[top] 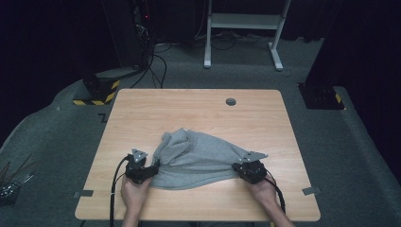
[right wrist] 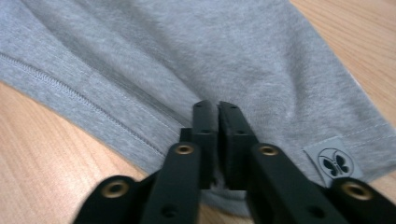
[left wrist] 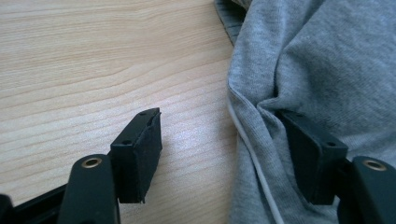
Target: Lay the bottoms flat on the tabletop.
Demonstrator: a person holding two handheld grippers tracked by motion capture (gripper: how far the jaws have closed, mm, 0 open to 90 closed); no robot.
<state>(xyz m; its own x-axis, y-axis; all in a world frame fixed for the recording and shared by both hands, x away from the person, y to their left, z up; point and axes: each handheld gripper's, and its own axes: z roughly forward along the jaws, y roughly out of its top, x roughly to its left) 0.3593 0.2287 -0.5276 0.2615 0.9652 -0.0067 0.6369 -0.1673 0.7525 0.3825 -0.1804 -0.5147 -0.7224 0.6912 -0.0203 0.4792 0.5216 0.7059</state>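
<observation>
Grey garment (top: 198,158) near table (top: 142,109) front edge, left tool (left wrist: 219,140) spread at its hem, right tool (right wrist: 218,135) pinching fabric

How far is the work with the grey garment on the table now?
Done: the grey garment lies on the table, partly spread but bunched at its left. In hand: the right gripper is shut on its edge near the small label; the left gripper stands open, one jaw against the cloth. Left: probably gripping that side and smoothing or folding.

Grey garment (top: 201,158) fills near centre between hands; bare tabletop (top: 198,111) beyond and both sides.
</observation>
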